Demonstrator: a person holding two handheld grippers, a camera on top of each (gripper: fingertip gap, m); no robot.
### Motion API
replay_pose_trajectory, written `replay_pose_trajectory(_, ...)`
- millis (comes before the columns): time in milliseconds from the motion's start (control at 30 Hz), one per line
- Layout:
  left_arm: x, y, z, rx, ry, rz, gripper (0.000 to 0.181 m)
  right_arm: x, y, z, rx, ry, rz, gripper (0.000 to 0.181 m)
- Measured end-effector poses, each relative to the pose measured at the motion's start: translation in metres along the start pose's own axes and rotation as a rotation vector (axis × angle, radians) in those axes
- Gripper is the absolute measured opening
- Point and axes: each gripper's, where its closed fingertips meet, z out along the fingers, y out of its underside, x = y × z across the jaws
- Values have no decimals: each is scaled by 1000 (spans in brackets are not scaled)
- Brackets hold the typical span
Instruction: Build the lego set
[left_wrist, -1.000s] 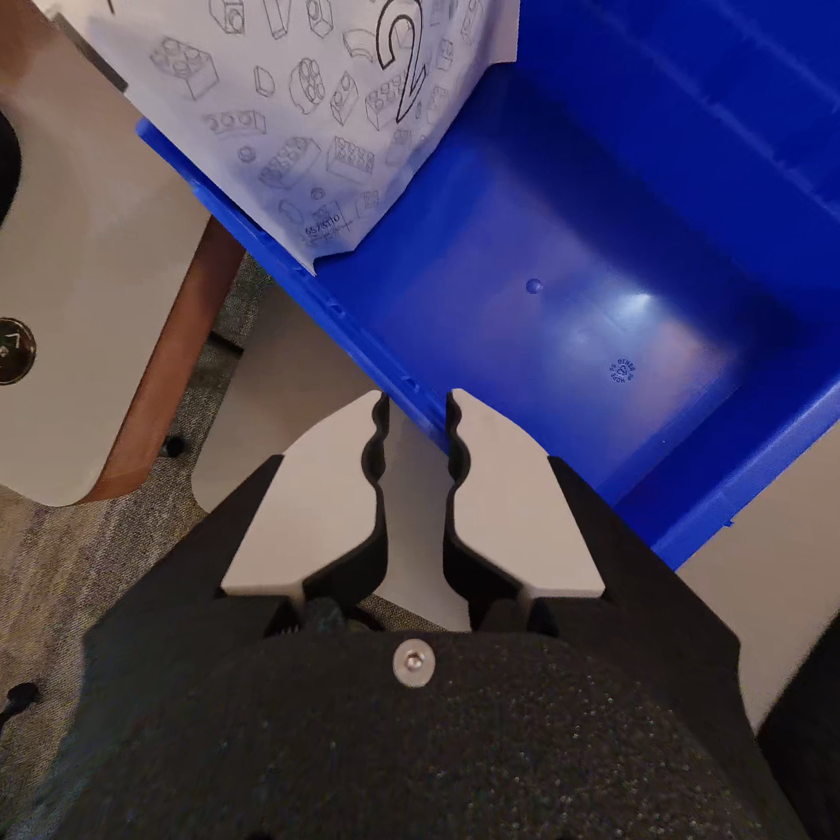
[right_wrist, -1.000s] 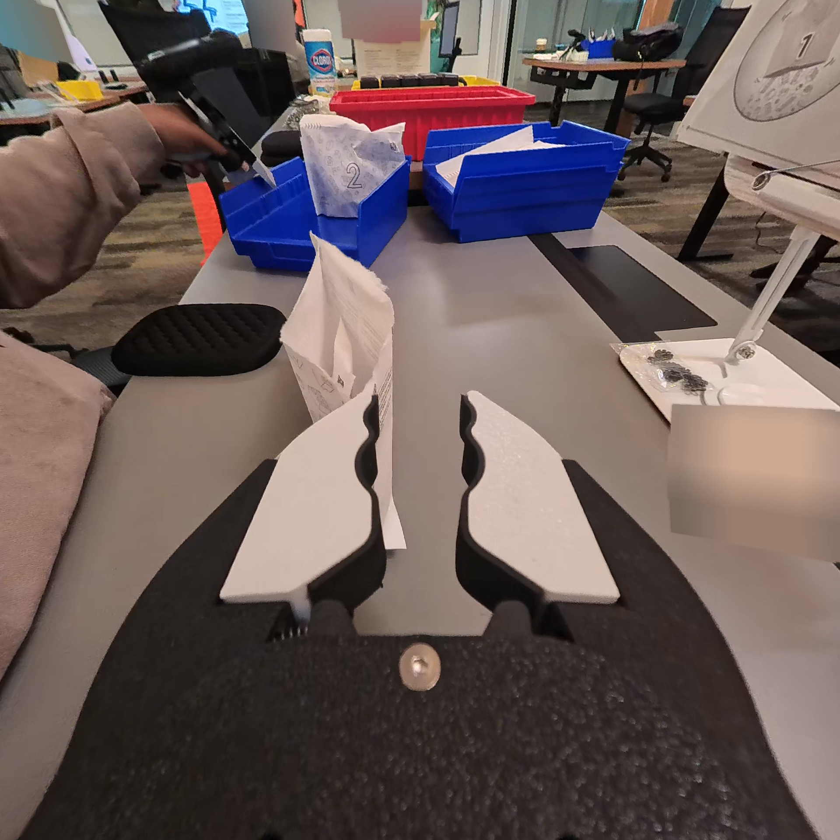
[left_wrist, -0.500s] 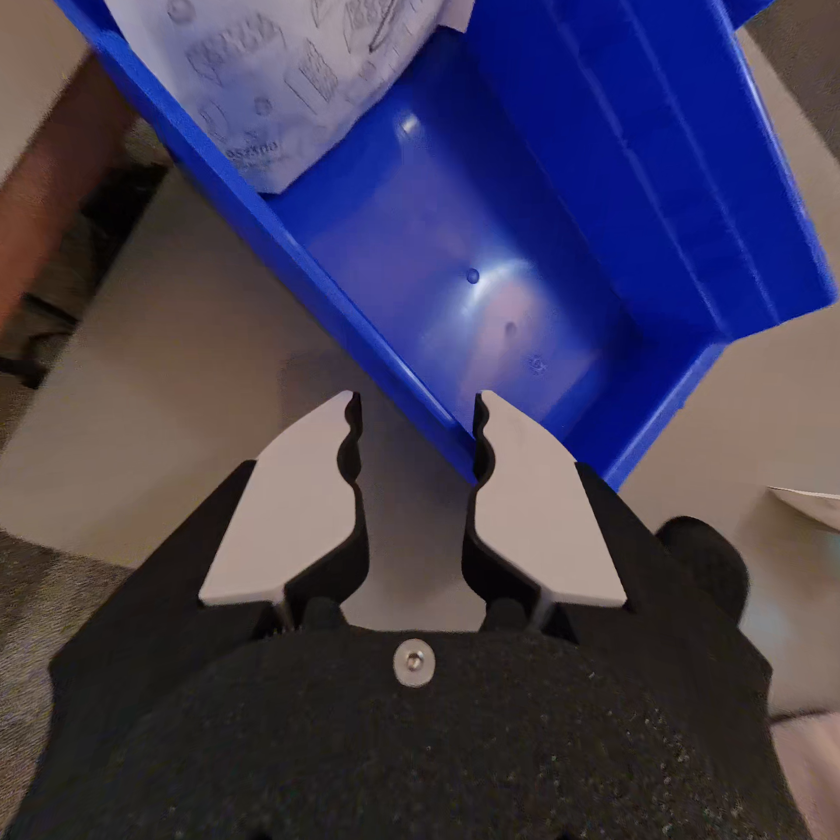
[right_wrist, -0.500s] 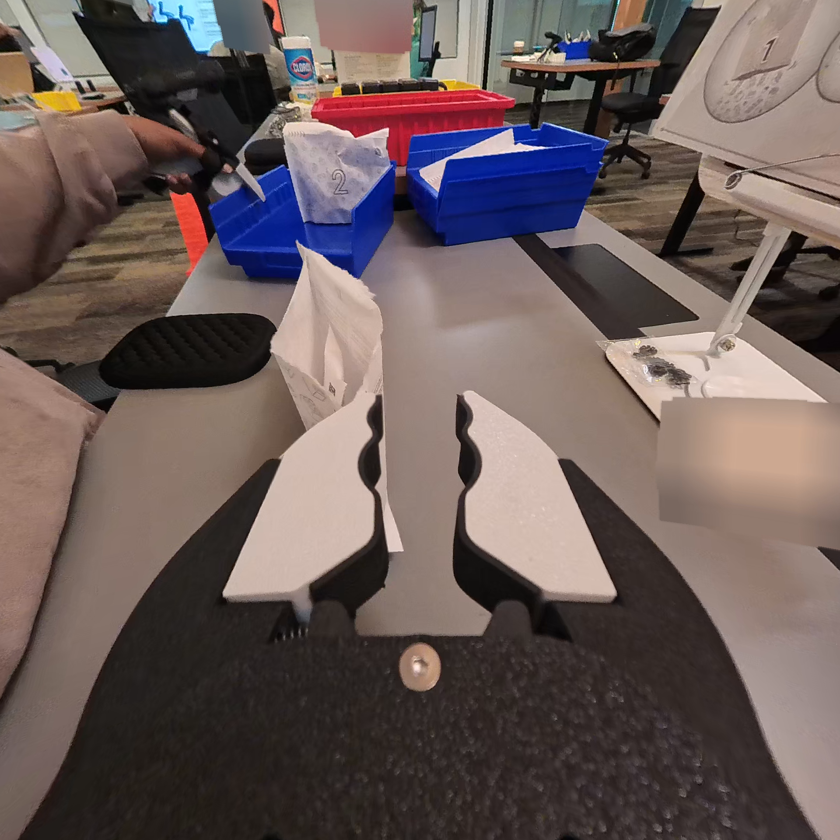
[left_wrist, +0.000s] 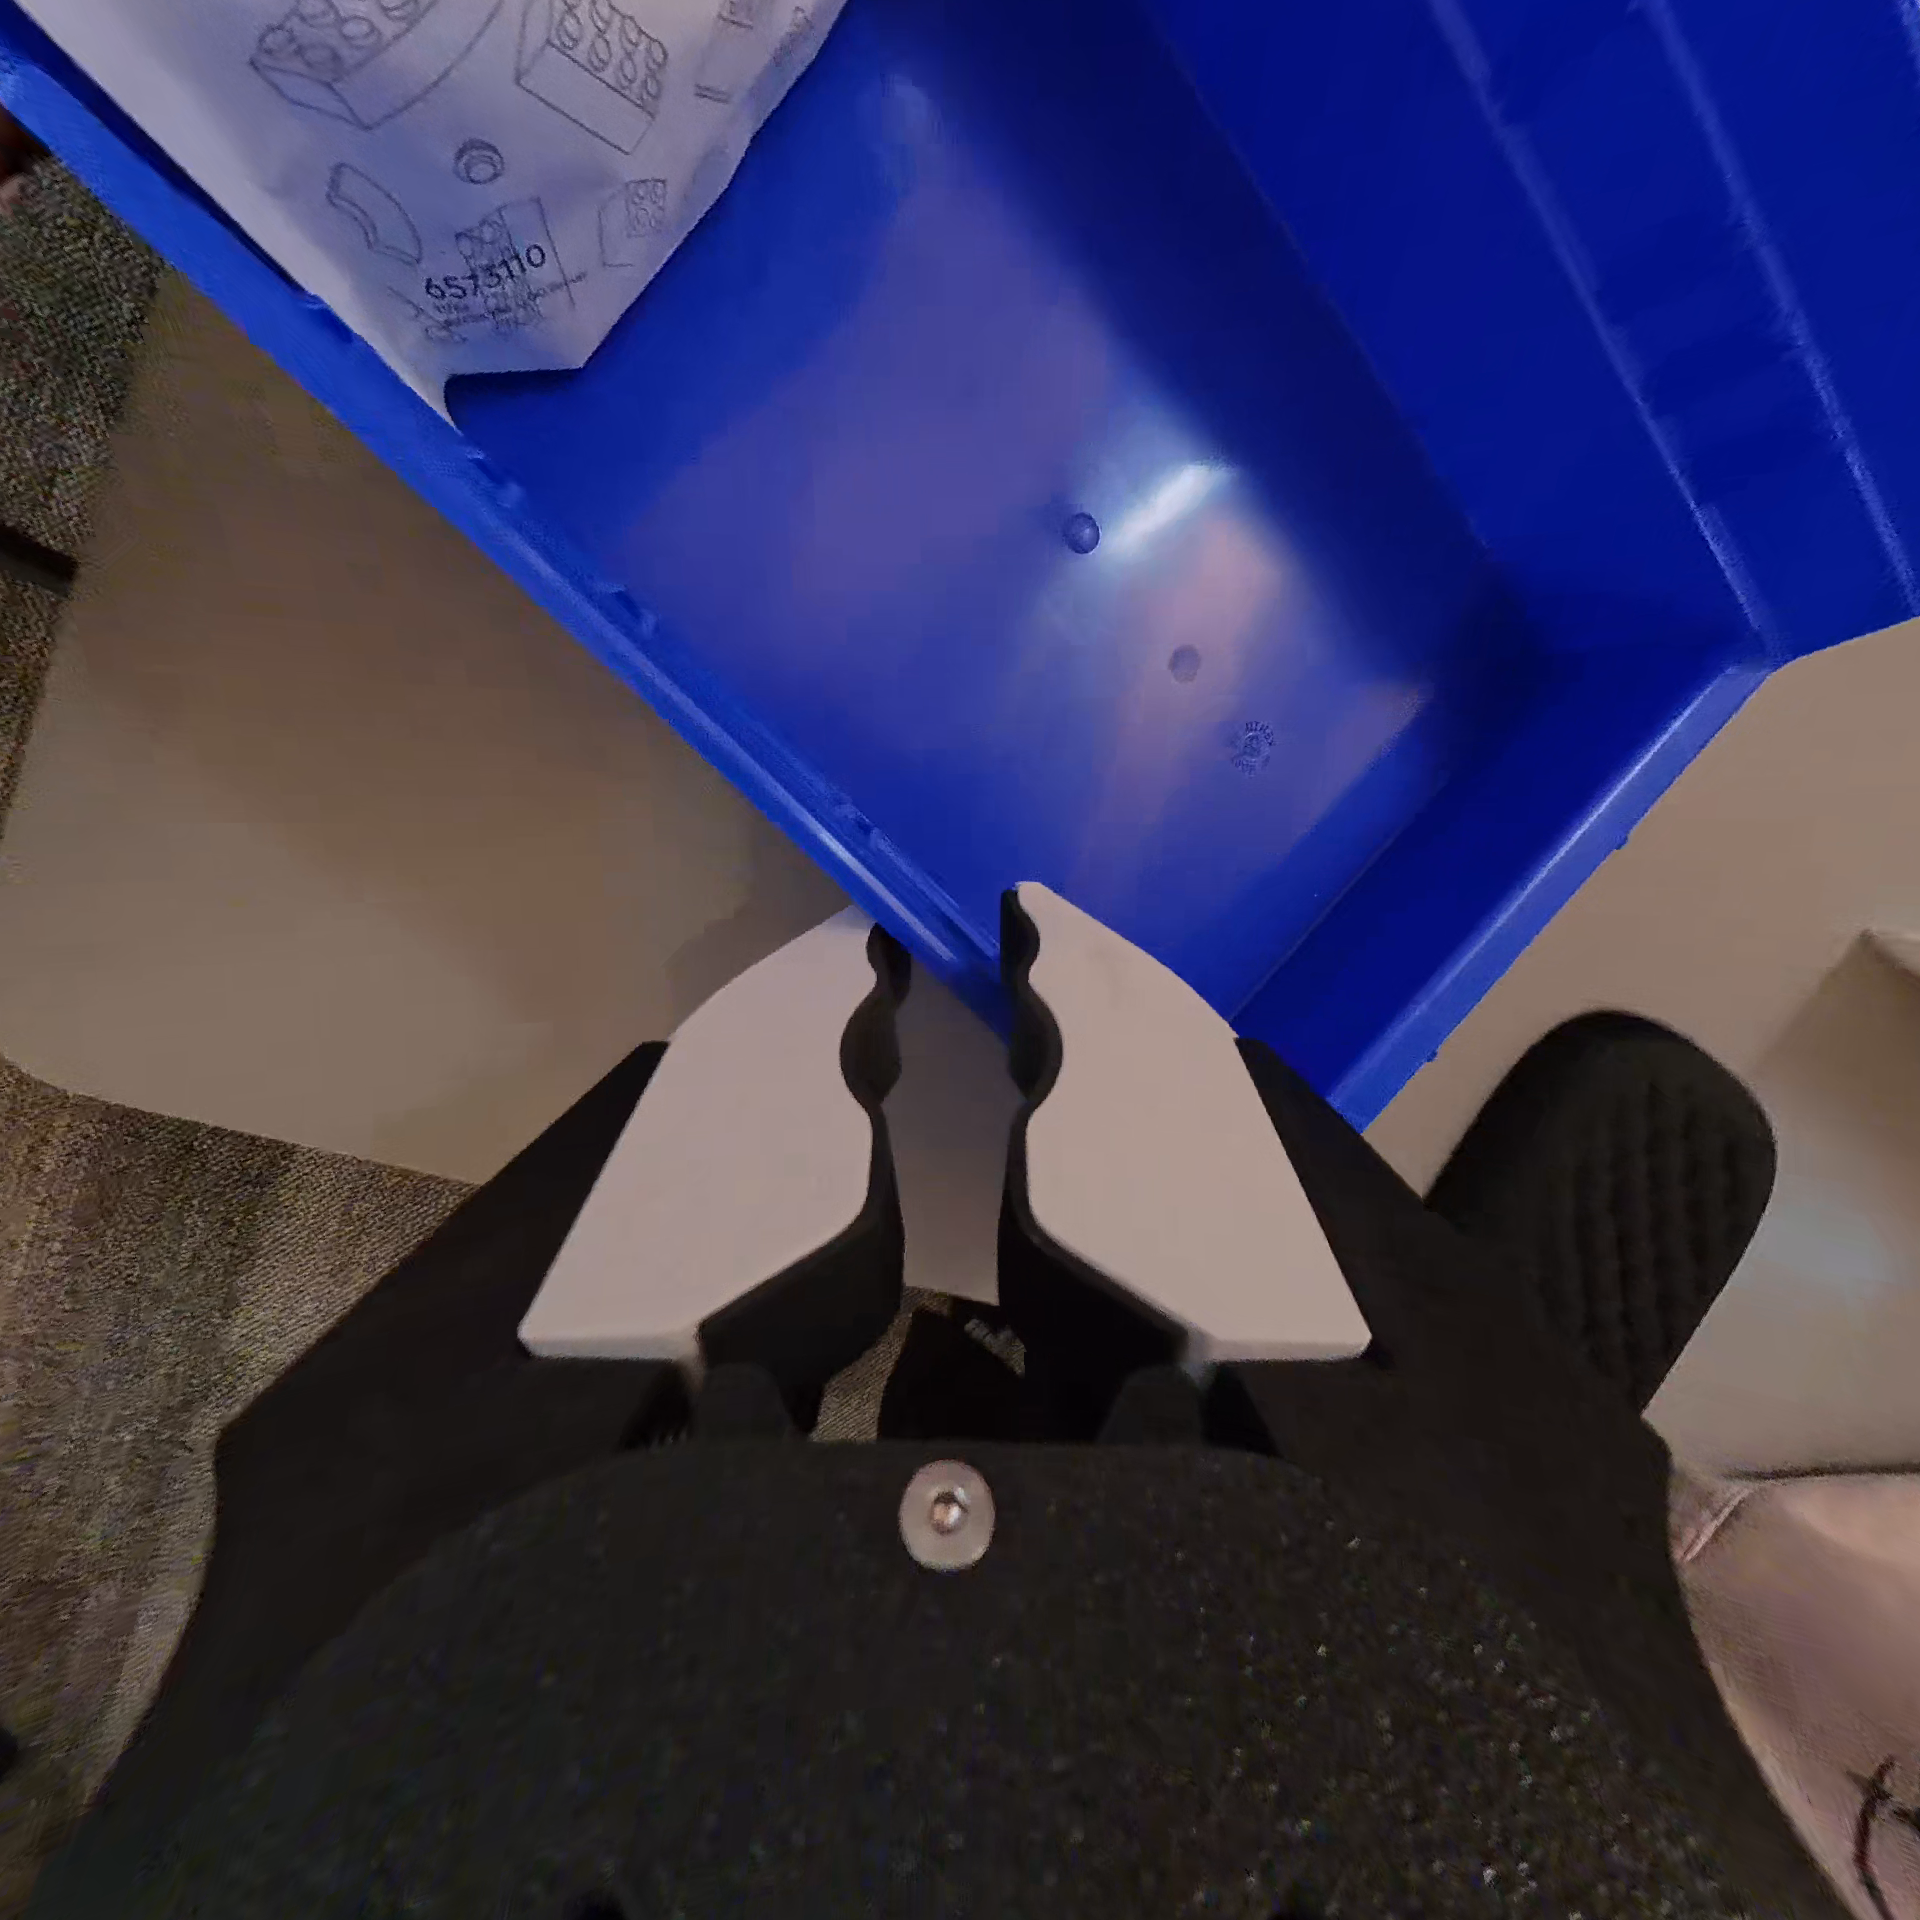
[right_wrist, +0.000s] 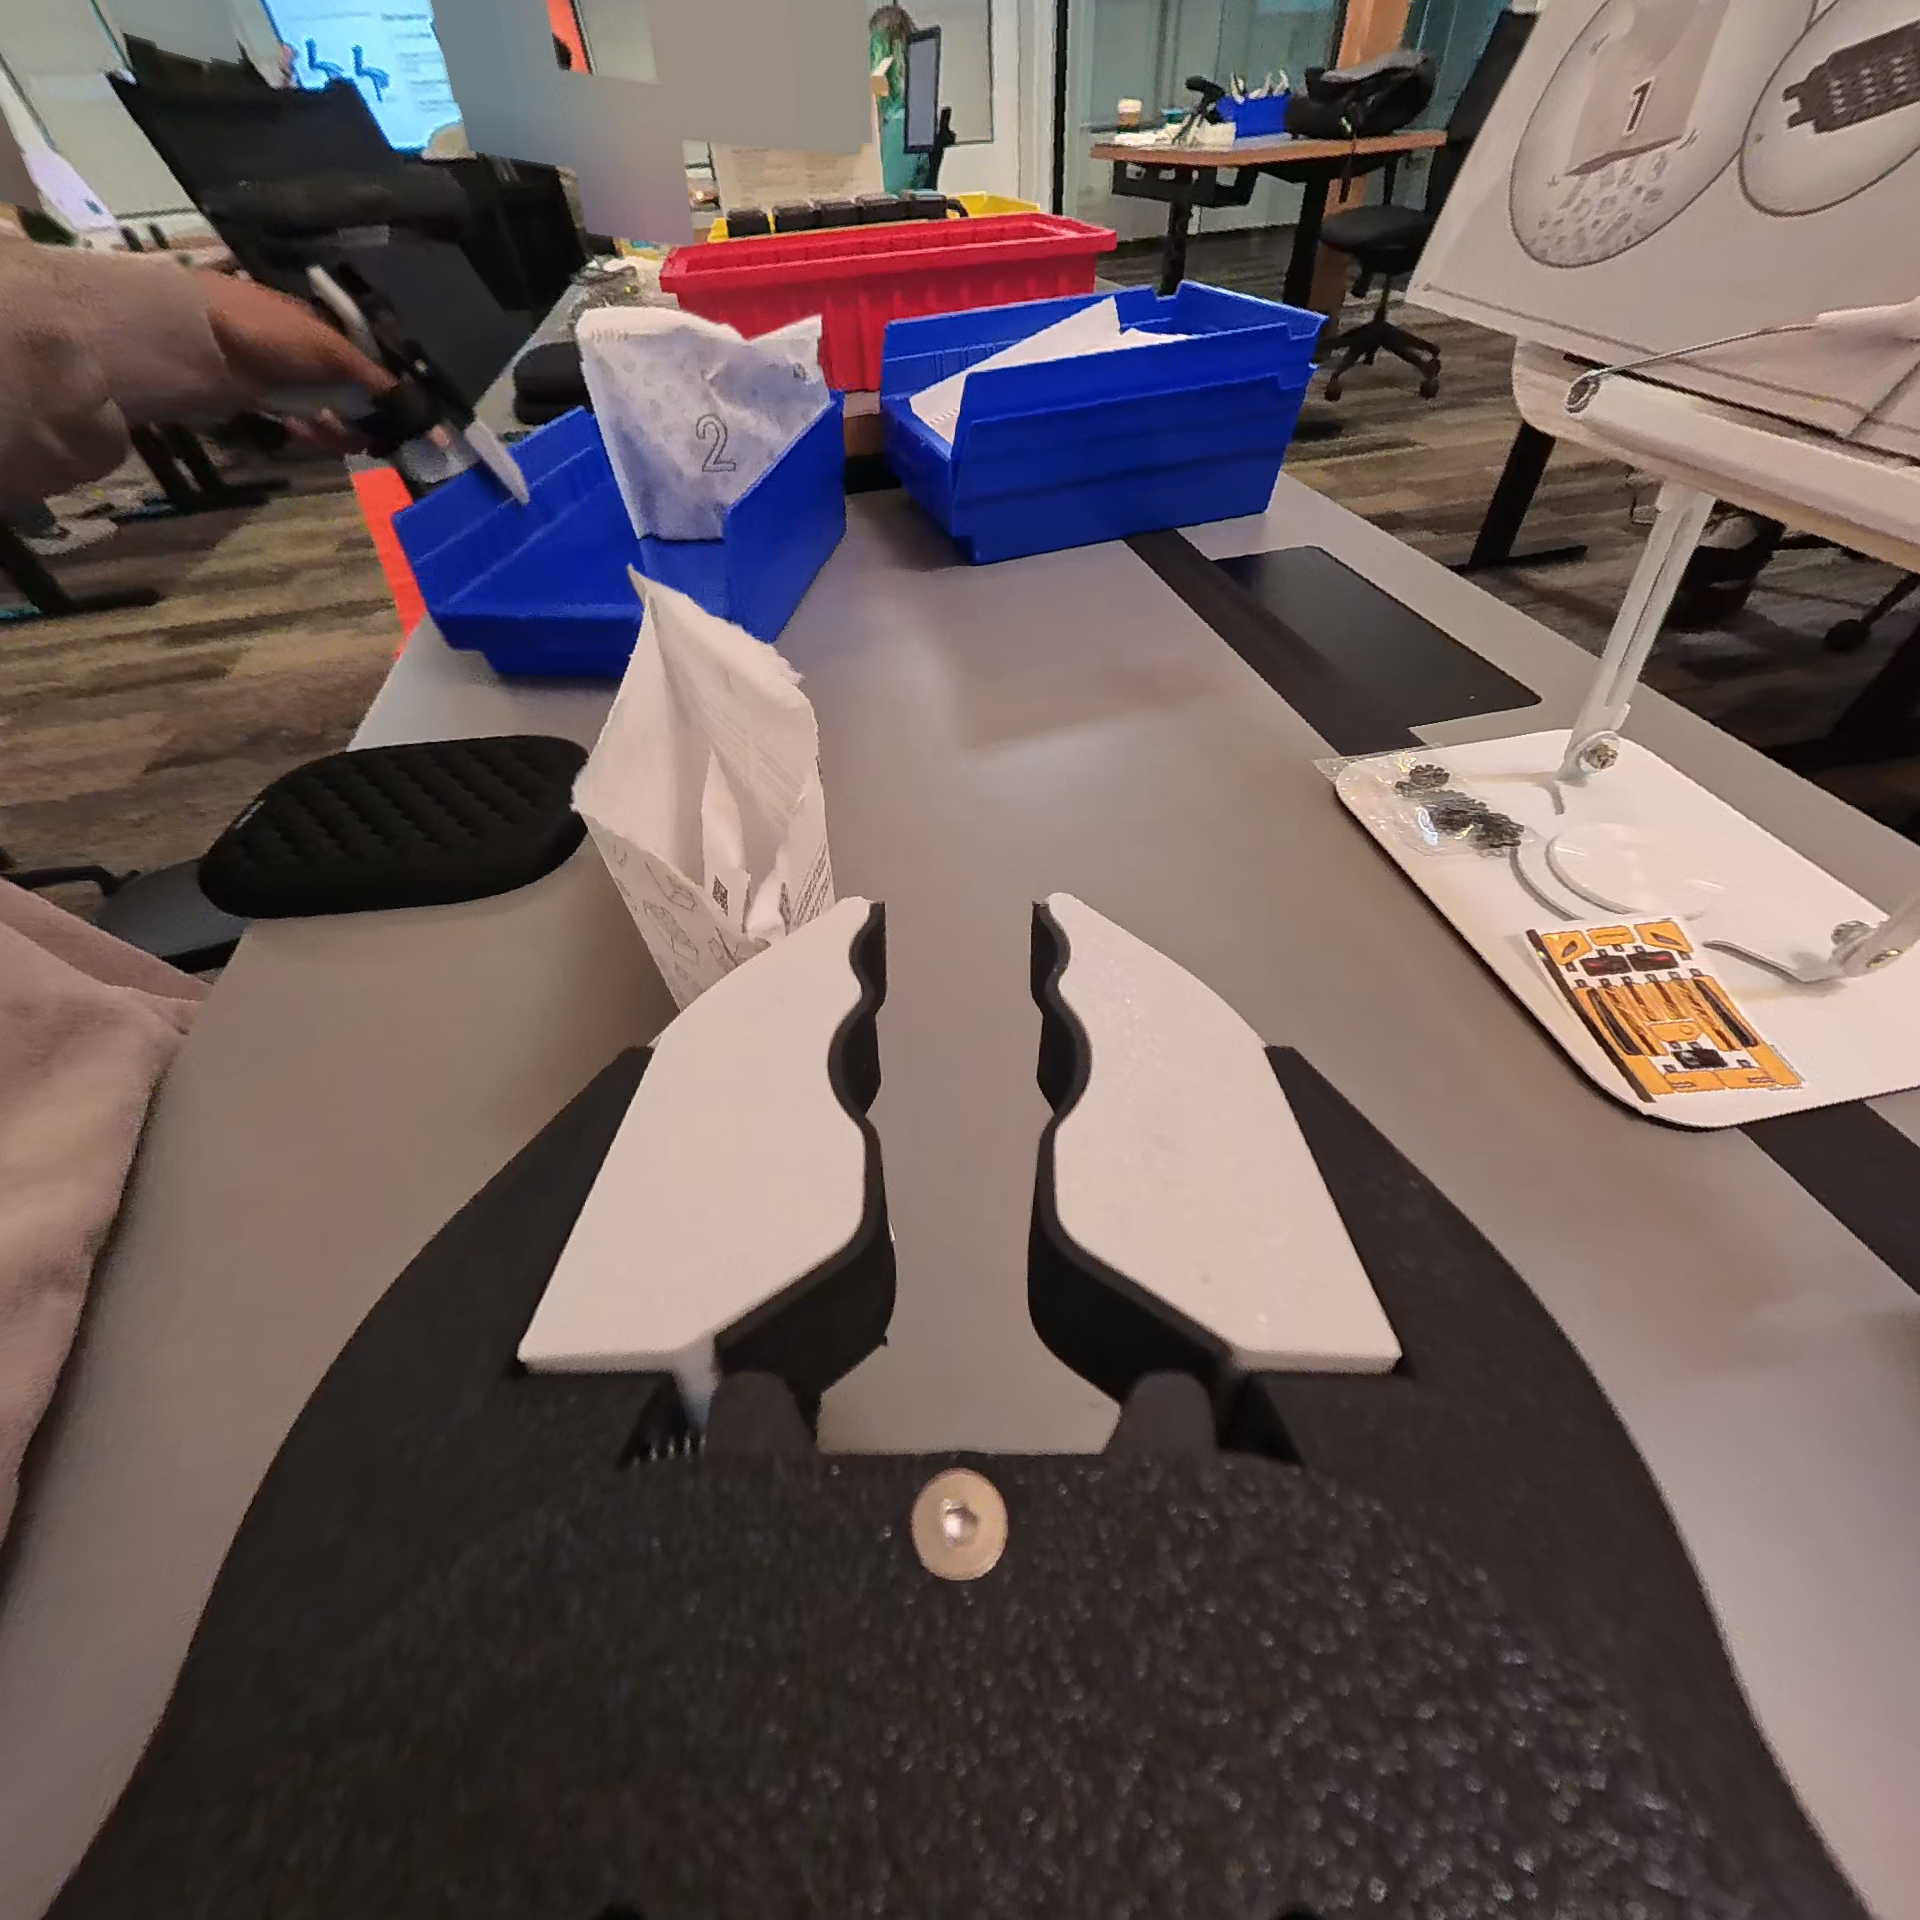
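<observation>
Grey tabletop (right_wrist: 1091, 727) carrying blue bin (left_wrist: 1039, 623), near-empty, printed paper bag (left_wrist: 468, 177) leaning in far corner.

Torn-open white bag (right_wrist: 717, 790) standing just beside right hand-held gripper (right_wrist: 958, 914), jaws apart, holding nothing.

Left hand-held gripper (left_wrist: 940, 925) straddling bin's near wall, jaws apart.

Advice: closing squarely on wall, then dragging bin slowly, avoiding tipping.

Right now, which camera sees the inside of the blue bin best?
The left wrist view: it looks straight down into the blue bin, showing its bare floor and a paper bag at one end. The right wrist view shows the bin only from the side, far off, its floor mostly hidden.
</observation>
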Motion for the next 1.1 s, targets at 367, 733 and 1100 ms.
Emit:
replay_pose_trajectory(367,124,-5,32,50,228,134,16,-13,-4,0,-8,-25,-34,30)
replay_pose_trajectory(733,202,-38,63,84,388,186,18,-28,12,-17,-67,2,-57,47)
replay_pose_trajectory(1100,247,-66,83,141,505,185,21,-36,66,13,-260,-55,-81,70)
